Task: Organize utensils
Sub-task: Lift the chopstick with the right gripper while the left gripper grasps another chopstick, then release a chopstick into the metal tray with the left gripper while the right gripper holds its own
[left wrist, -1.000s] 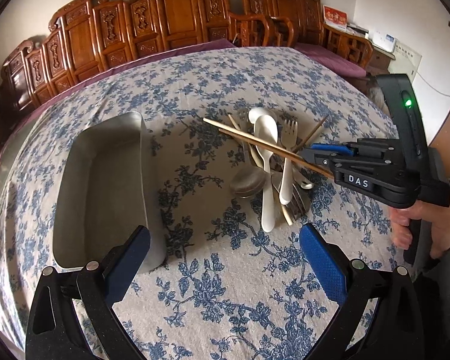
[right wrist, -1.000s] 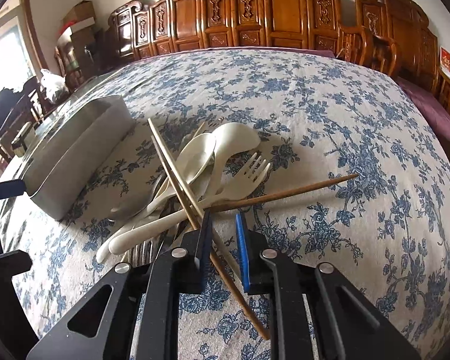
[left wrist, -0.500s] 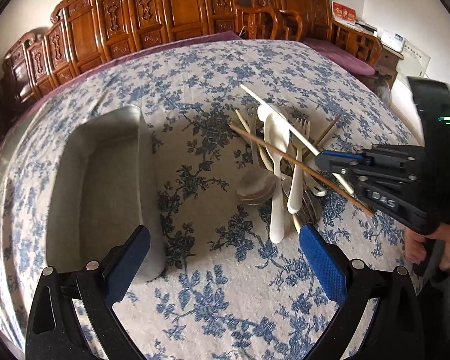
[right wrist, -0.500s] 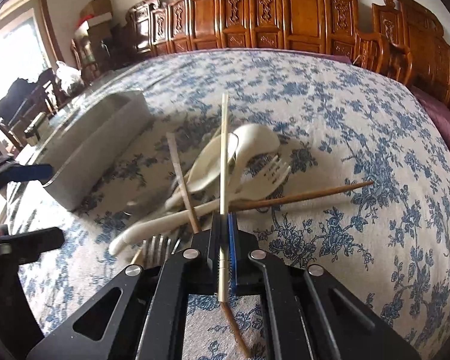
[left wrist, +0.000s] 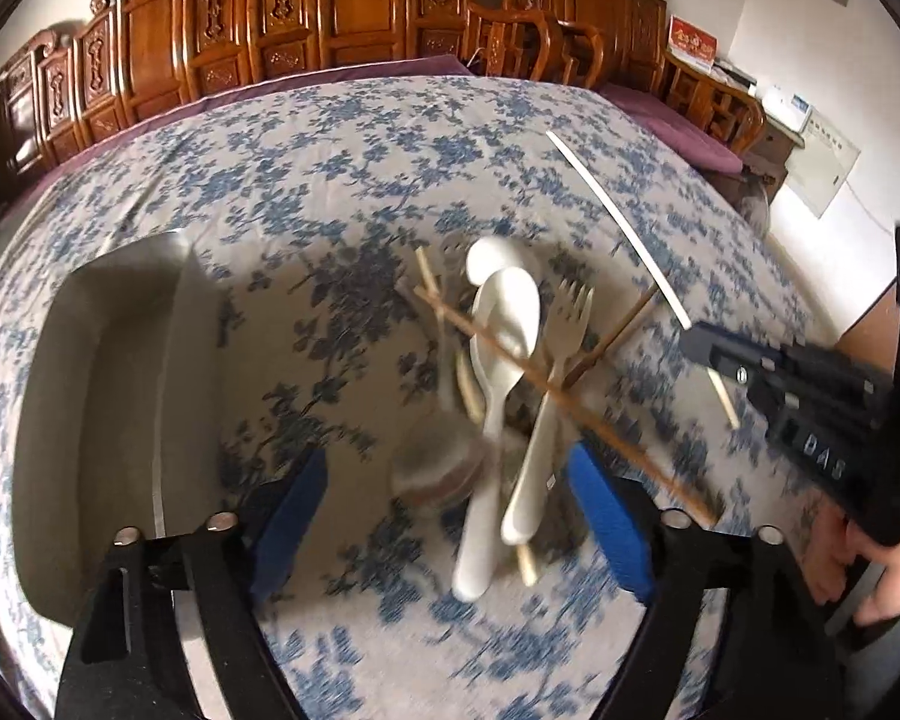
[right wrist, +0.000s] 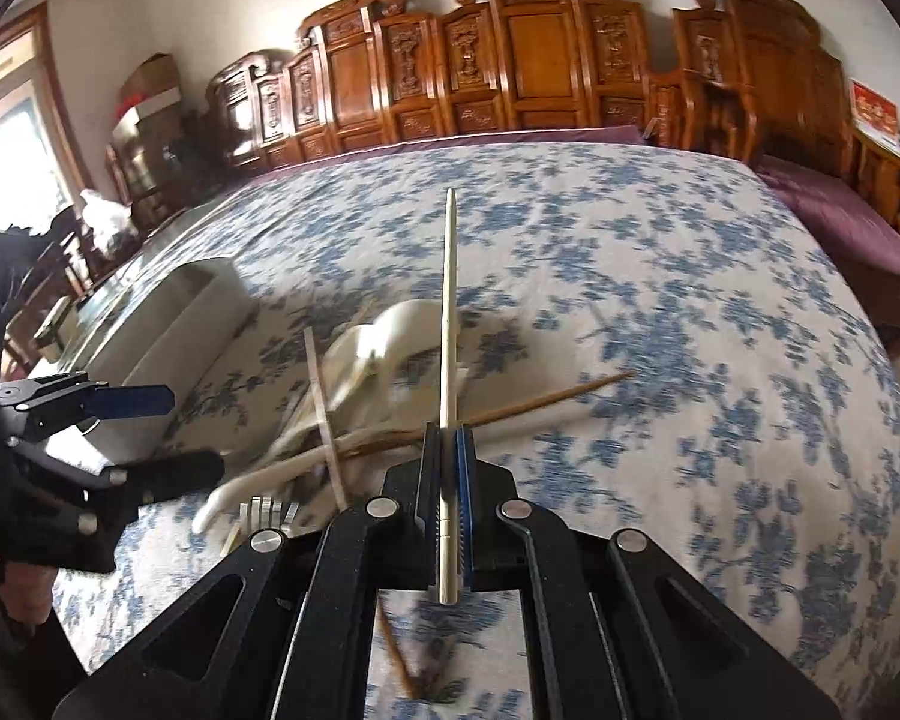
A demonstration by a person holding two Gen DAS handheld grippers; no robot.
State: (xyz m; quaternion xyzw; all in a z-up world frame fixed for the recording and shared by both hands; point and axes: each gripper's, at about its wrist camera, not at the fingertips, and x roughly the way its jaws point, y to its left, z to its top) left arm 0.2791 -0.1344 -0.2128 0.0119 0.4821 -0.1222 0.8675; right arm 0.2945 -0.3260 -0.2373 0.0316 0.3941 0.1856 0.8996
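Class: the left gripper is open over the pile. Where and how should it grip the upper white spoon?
Probably the white spoon by its narrow handle near the table's front edge, from above. The left gripper already straddles that end; the bowl is wide and a brown chopstick crosses it.

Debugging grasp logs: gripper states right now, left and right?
Left gripper: open, holding nothing, hovering over the utensil pile.
Right gripper: closed on a pale chopstick, lifted off the table.

Blue-flowered cloth (left wrist: 354, 192) covered the worktop. Carved wooden chairs (right wrist: 528, 60) stood in a row behind it. Purple cushion (right wrist: 840, 222) lay on a bench to the right. Red calendar (left wrist: 693, 48) and white box (left wrist: 822, 162) sat against the wall.
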